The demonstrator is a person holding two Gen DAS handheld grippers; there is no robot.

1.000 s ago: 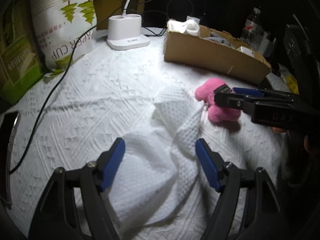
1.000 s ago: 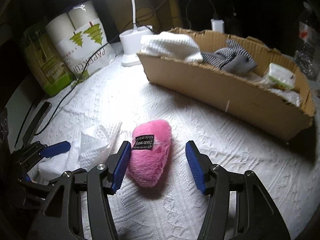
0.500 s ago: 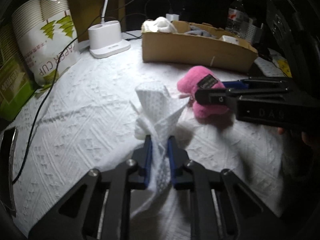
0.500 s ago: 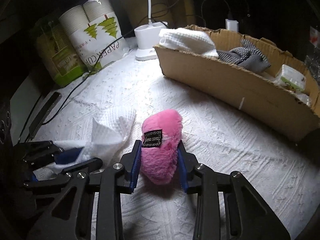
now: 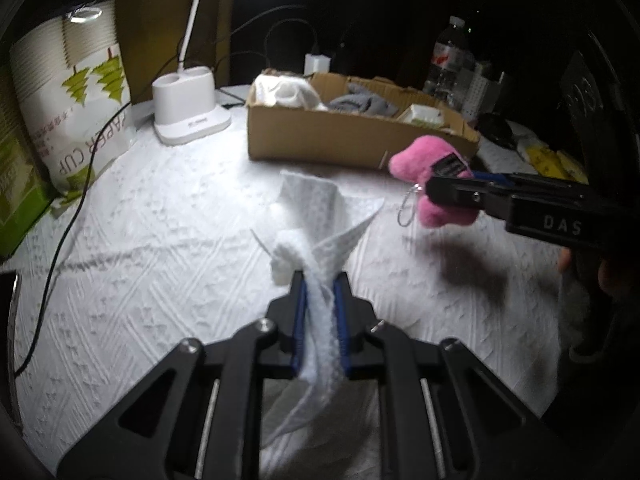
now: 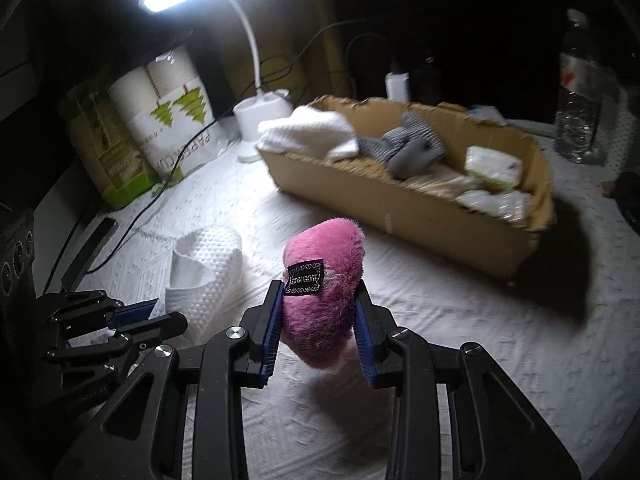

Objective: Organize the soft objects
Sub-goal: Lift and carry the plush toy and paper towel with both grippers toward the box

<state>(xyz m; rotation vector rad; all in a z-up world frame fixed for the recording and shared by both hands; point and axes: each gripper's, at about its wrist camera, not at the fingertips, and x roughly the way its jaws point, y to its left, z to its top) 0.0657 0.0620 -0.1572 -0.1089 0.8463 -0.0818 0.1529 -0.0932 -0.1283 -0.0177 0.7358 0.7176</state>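
Both soft things have come up off the tabletop [image 5: 160, 240] since a moment ago. The left gripper [image 5: 320, 312] has its jaws squeezed narrow on the white cloth [image 5: 316, 216], which sticks up in front and hangs down behind. The right gripper [image 6: 316, 320] has its jaws pressed on the pink plush toy [image 6: 324, 280], with its black tag facing up. Both are held in the air over the middle of the tabletop. Farther back, near the far edge, sits the cardboard box [image 6: 400, 204] with a white towel [image 6: 308, 132] and gray cloth [image 6: 412, 144] inside. The lamp [image 6: 260, 112] and the paper cup pack [image 5: 72, 92] stand at the far left corner.
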